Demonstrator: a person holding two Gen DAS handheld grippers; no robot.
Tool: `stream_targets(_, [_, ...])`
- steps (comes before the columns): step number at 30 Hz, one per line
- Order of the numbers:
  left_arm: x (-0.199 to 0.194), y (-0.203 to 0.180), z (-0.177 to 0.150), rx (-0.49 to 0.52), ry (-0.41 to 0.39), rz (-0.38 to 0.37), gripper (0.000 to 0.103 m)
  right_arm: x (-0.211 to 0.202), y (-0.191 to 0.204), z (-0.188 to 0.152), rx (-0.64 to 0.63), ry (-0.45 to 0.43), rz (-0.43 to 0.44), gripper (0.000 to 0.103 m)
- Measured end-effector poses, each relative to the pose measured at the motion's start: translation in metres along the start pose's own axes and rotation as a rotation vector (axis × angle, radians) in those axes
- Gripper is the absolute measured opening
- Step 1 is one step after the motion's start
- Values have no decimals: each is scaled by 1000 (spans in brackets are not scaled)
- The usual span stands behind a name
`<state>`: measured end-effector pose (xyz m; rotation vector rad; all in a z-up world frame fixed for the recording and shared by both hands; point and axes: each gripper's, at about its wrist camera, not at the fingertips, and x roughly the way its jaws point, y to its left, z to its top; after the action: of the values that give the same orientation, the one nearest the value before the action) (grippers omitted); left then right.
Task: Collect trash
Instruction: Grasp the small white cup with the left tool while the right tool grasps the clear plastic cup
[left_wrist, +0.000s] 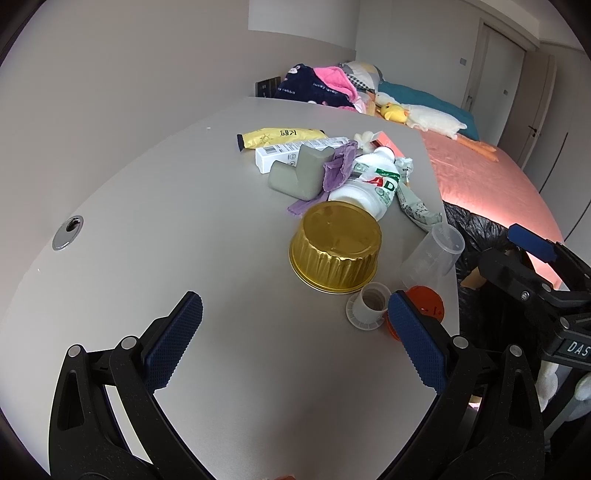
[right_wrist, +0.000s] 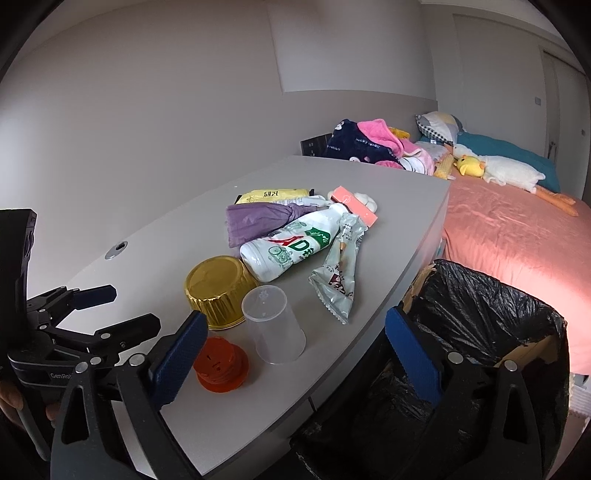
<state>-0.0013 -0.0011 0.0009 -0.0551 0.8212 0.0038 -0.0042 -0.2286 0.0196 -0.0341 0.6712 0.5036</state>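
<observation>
Left hand-held gripper (left_wrist: 291, 321) wide open, empty, right hand-held gripper (right_wrist: 295, 332) wide open, empty, on surface (left_wrist: 166, 229): one gold foil cup (left_wrist: 334, 251), one clear cup (right_wrist: 273, 328), one bottle (right_wrist: 291, 243), one bin bag (right_wrist: 480, 317) lower right.

Gold foil cup (right_wrist: 218, 290) upturned; clear cup (right_wrist: 271, 326) inverted beside; white bottle (right_wrist: 295, 243) lying; black-lined bin (right_wrist: 480, 332) open.

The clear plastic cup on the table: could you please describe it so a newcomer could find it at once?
Start at the grey table and go to its edge beside the black-lined trash bin. There the clear plastic cup stands upside down between the gold foil bowl and the orange lid. It is the only see-through thing in the pile.
</observation>
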Motion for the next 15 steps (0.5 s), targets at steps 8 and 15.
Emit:
stream_targets(8, [7,-4,-2,24,22,-4,97,23,3,2,-18,44,16,75])
stream_targets(15, [14,-9,-3,35,41,-10,97,40,4,0,-25,69,20,66])
